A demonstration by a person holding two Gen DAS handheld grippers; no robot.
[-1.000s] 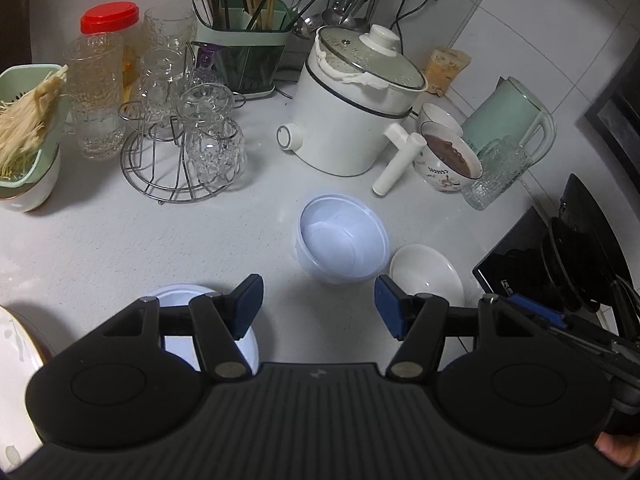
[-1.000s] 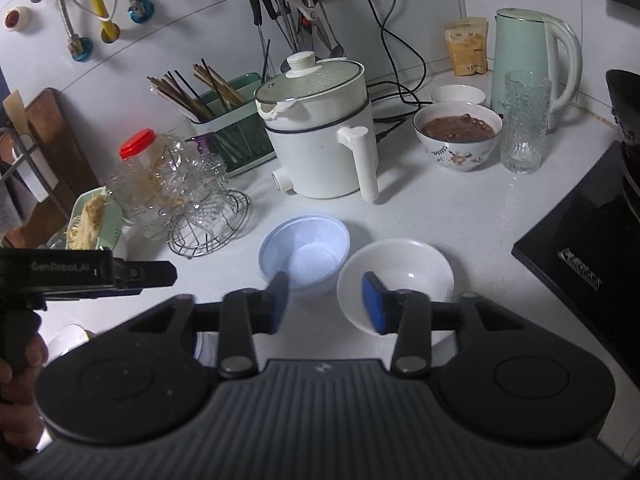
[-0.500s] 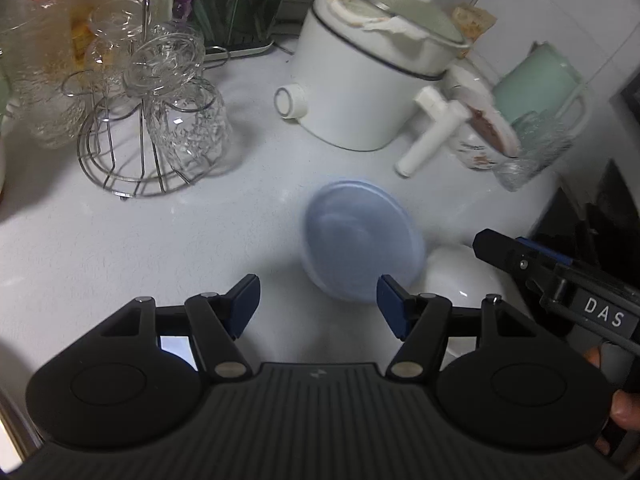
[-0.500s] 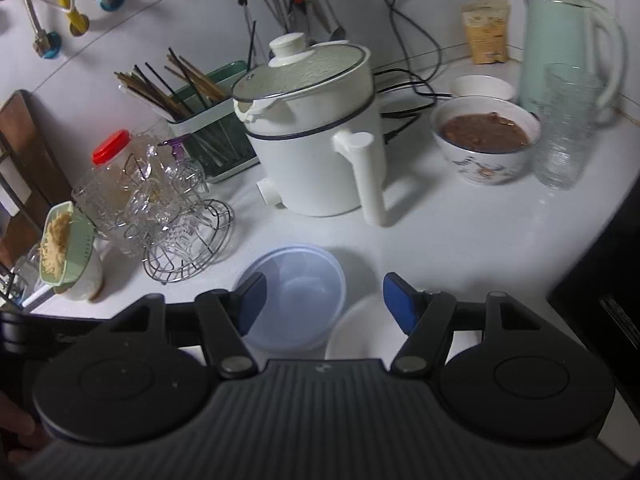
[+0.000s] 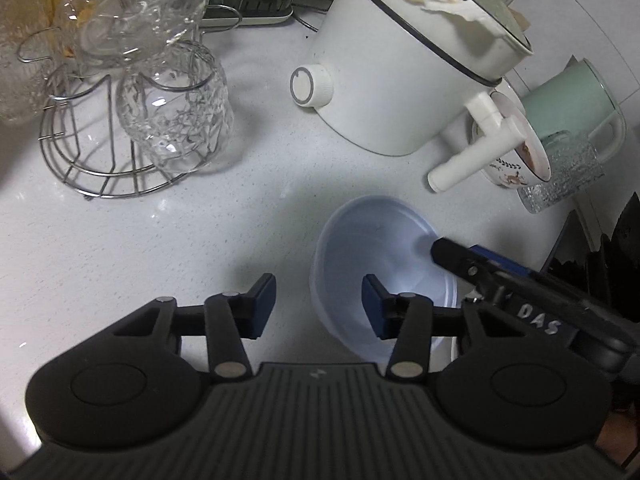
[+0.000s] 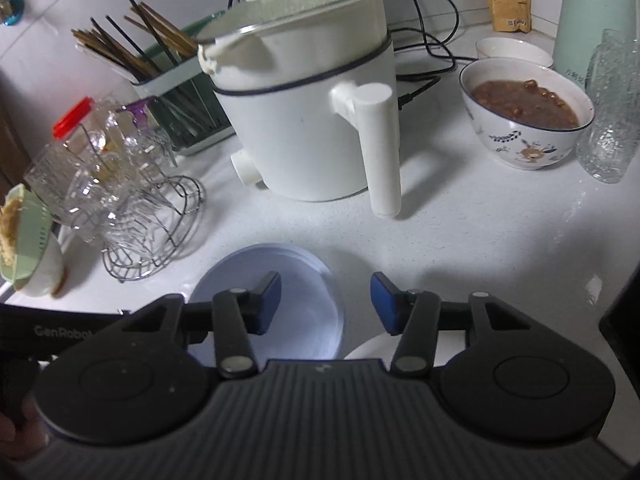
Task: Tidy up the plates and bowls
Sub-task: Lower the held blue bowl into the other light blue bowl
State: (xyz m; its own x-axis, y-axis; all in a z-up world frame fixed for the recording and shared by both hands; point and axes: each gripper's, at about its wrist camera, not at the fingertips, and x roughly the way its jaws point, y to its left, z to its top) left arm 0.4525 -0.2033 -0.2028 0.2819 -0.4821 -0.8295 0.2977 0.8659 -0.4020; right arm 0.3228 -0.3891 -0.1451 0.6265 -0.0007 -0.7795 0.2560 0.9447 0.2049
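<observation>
While both grippers tilt steeply down over the white countertop (image 5: 120, 240), the pale blue plastic bowl (image 5: 376, 256) sits between them, and each tool straddles one side of its rim. In the left wrist view, the left gripper (image 5: 319, 307) has its left finger over bare counter and its right finger inside the bowl, so the near-left wall of the bowl stands in the gap; its jaws are closing, at a middling width, and the pads do not yet press the wall. To the right in that view, the tip of the right gripper's finger reaches over the bowl's far right rim. In the right wrist view, the blue bowl (image 6: 276, 300) lies low and left of centre: the right gripper (image 6: 326, 303) has its left finger inside the bowl and its right finger outside, above the edge of a white bowl (image 6: 368, 350) that peeks out just beside the blue one. Its jaws are closing too, half wide, the blue rim between them and not yet pinched. Behind stand a wire rack of glasses (image 6: 132, 200), a white electric pot (image 6: 304, 92) and a patterned bowl of brown food (image 6: 524, 112).
</observation>
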